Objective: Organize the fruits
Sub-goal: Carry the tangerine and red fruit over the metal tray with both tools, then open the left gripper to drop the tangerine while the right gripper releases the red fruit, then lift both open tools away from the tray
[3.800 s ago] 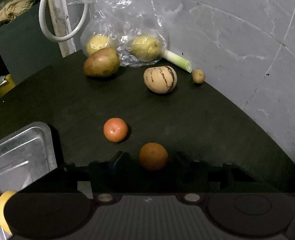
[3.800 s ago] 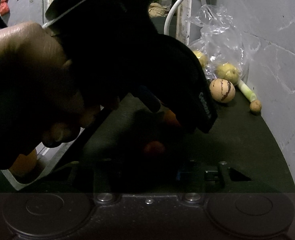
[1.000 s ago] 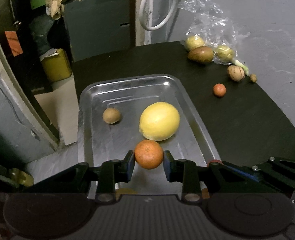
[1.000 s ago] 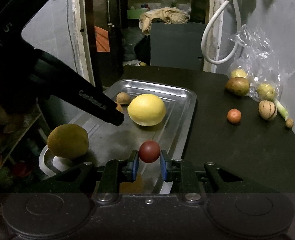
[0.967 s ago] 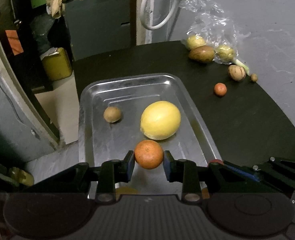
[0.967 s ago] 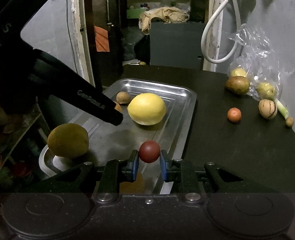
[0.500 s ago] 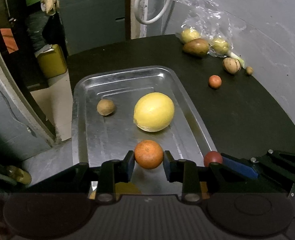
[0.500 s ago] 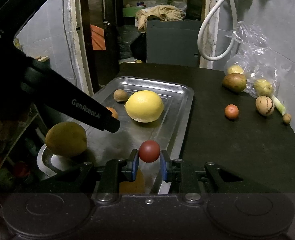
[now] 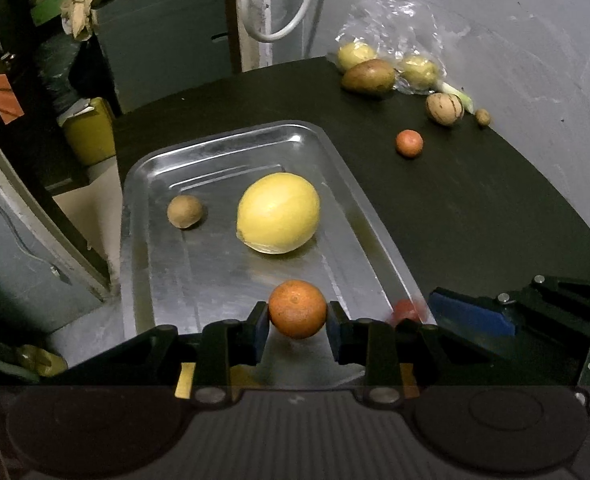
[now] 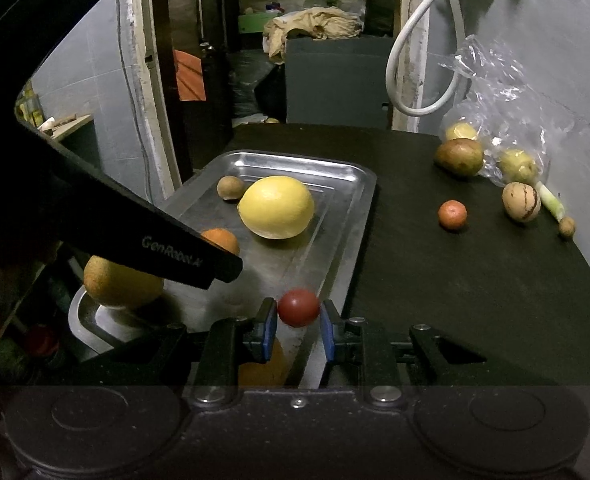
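Two grippers over the metal tray: left gripper pinched an orange above the tray's near end; right gripper clamped a small red fruit by the right rim. Farther right, a loose tangerine on the dark table.

Both fruits (orange, tomato) carried over tray.

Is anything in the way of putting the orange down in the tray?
No. The left gripper holds the orange over bare metal at the tray's near end; the big yellow fruit lies farther back.
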A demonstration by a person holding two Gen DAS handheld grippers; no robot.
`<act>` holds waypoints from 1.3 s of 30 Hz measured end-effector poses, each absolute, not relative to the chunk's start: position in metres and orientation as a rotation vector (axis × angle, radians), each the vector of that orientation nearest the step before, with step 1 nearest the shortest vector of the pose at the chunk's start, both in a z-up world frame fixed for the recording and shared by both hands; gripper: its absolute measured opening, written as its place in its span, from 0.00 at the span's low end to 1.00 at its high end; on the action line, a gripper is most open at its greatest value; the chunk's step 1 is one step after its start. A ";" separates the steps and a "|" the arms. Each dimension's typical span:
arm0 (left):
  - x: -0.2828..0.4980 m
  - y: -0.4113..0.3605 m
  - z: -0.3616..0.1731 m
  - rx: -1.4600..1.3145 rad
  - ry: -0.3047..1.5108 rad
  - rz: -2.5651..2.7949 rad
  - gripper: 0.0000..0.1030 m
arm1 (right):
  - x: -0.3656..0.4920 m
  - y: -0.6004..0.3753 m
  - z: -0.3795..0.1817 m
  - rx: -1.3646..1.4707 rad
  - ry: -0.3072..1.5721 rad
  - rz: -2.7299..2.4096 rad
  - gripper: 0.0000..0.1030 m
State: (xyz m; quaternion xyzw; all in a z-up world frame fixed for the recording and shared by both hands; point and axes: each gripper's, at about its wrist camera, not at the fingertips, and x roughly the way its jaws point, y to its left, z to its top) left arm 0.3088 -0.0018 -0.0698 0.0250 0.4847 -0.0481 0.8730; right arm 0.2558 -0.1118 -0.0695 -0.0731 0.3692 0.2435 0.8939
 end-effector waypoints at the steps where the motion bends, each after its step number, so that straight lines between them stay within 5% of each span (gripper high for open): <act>1: 0.309 -0.003 -0.070 0.053 1.015 -0.101 0.33 | 0.256 -0.112 -0.069 -0.153 0.765 0.504 0.25; 10: 0.309 -0.009 -0.073 0.044 1.029 -0.080 0.34 | 0.255 -0.124 -0.068 -0.144 0.767 0.494 0.38; 27: 0.288 -0.030 -0.050 -0.026 0.967 0.040 0.86 | 0.243 -0.175 -0.056 -0.086 0.760 0.504 0.95; 32: 0.269 -0.029 -0.035 -0.070 0.931 0.135 0.99 | 0.239 -0.189 -0.044 -0.075 0.744 0.520 0.99; 39: 0.232 -0.021 -0.022 -0.122 0.926 0.179 0.99 | 0.224 -0.201 -0.027 -0.086 0.735 0.533 0.99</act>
